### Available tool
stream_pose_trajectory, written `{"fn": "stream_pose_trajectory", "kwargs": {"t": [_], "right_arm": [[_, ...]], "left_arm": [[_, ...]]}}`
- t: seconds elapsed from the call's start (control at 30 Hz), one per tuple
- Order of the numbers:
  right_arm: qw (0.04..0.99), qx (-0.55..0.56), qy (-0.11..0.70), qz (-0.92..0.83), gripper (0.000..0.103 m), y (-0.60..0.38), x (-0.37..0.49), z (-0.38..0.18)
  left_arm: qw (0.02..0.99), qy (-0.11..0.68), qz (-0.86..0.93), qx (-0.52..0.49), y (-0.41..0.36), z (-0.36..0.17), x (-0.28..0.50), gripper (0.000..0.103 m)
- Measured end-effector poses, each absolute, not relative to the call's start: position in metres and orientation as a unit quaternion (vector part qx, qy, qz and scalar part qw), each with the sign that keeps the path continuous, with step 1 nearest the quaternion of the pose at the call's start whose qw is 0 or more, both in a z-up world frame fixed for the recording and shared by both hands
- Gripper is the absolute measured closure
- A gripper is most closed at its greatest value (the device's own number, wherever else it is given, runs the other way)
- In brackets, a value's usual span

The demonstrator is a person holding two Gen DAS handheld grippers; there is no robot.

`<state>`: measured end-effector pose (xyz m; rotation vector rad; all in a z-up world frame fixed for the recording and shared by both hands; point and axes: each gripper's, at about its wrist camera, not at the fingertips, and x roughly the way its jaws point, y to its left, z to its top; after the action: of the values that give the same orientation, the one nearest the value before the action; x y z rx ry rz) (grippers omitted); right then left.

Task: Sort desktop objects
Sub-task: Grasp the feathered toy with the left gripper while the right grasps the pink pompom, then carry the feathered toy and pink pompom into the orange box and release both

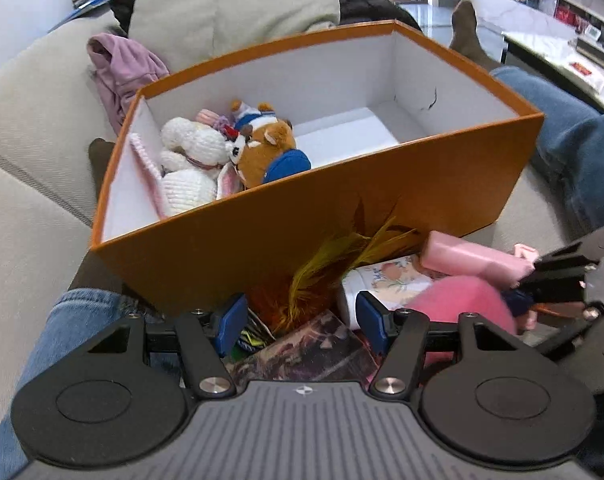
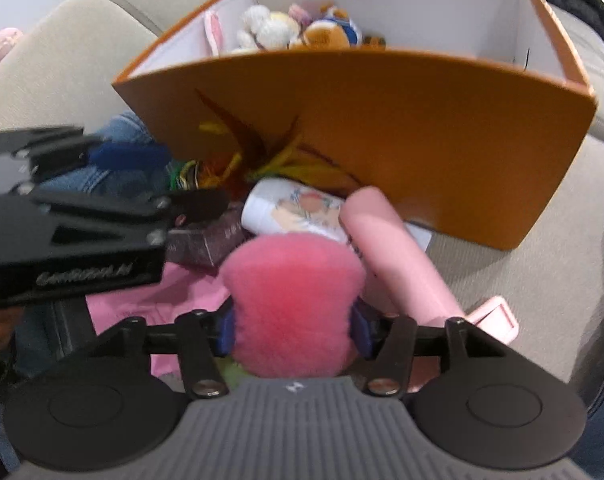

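Observation:
An orange box (image 1: 341,216) with white inside sits on the sofa and holds plush toys: a white rabbit (image 1: 190,152) and a brown bear (image 1: 266,148). In front of it lies a pile: a feather toy (image 1: 321,272), a white floral tube (image 1: 389,280), a pink case (image 1: 473,258) and a dark booklet (image 1: 309,352). My left gripper (image 1: 300,322) is open above the pile, holding nothing. My right gripper (image 2: 294,330) is shut on a fluffy pink plush (image 2: 294,300), also seen in the left wrist view (image 1: 461,300). The box (image 2: 381,136) stands just beyond it.
A purple garment (image 1: 122,68) and a beige cushion (image 1: 230,4) lie behind the box. The person's jeans legs (image 1: 573,136) flank the pile. A pink cloth (image 2: 150,300) lies under the pile. A white table (image 1: 549,36) stands at far right.

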<state>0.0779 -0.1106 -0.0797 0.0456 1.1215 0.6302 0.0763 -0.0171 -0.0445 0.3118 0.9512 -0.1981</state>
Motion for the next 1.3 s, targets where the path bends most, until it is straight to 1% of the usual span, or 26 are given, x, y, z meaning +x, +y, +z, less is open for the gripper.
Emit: {"fn": "stream_pose_trajectory", "kwargs": {"t": [0.07, 0.2, 0.4, 0.5, 0.53, 0.57, 0.6, 0.63, 0.67, 0.7, 0.8, 0.93, 1.07, 1.13, 1.3], "right_arm": [[0.803, 0.029, 0.517, 0.296, 0.051, -0.111, 0.078, -0.081], [0.803, 0.036, 0.512, 0.302, 0.055, -0.11, 0.08, -0.081], [0.796, 0.022, 0.52, 0.308, 0.056, -0.122, 0.074, -0.07], [0.792, 0.03, 0.527, 0.308, 0.056, -0.131, 0.074, -0.074], [0.793, 0.039, 0.528, 0.302, 0.056, -0.133, 0.074, -0.075], [0.793, 0.044, 0.528, 0.302, 0.056, -0.135, 0.074, -0.076], [0.794, 0.046, 0.527, 0.302, 0.056, -0.135, 0.073, -0.076], [0.794, 0.046, 0.525, 0.302, 0.056, -0.135, 0.073, -0.075], [0.795, 0.046, 0.524, 0.303, 0.056, -0.135, 0.072, -0.075], [0.795, 0.046, 0.524, 0.303, 0.056, -0.136, 0.072, -0.075], [0.795, 0.047, 0.522, 0.304, 0.056, -0.136, 0.072, -0.075], [0.799, 0.051, 0.516, 0.303, 0.056, -0.142, 0.069, -0.072], [0.804, 0.052, 0.507, 0.306, 0.059, -0.144, 0.069, -0.067], [0.806, 0.055, 0.501, 0.31, 0.063, -0.143, 0.069, -0.063], [0.814, 0.056, 0.484, 0.316, 0.085, -0.14, 0.072, -0.053]], "left_arm": [[0.869, 0.461, -0.093, 0.153, -0.017, -0.049, 0.083, 0.033], [0.867, 0.463, -0.103, 0.154, -0.019, -0.055, 0.091, 0.033], [0.854, 0.484, -0.127, 0.138, -0.022, -0.056, 0.1, 0.032], [0.847, 0.499, -0.145, 0.113, -0.026, -0.061, 0.105, 0.032], [0.848, 0.501, -0.141, 0.103, -0.027, -0.062, 0.106, 0.034], [0.85, 0.501, -0.138, 0.091, -0.026, -0.062, 0.106, 0.043], [0.852, 0.498, -0.139, 0.078, -0.025, -0.061, 0.106, 0.059], [0.855, 0.495, -0.138, 0.071, -0.024, -0.06, 0.106, 0.066], [0.858, 0.492, -0.133, 0.066, -0.023, -0.057, 0.105, 0.077], [0.861, 0.49, -0.122, 0.065, -0.022, -0.056, 0.105, 0.091], [0.864, 0.489, -0.107, 0.051, -0.016, -0.055, 0.105, 0.102], [0.876, 0.471, -0.087, 0.046, -0.011, -0.048, 0.097, 0.103], [0.889, 0.452, -0.075, 0.014, 0.001, -0.031, 0.086, 0.103], [0.892, 0.447, -0.068, -0.002, 0.01, -0.025, 0.08, 0.103], [0.895, 0.441, -0.052, -0.041, 0.032, -0.014, 0.064, 0.103]]}}
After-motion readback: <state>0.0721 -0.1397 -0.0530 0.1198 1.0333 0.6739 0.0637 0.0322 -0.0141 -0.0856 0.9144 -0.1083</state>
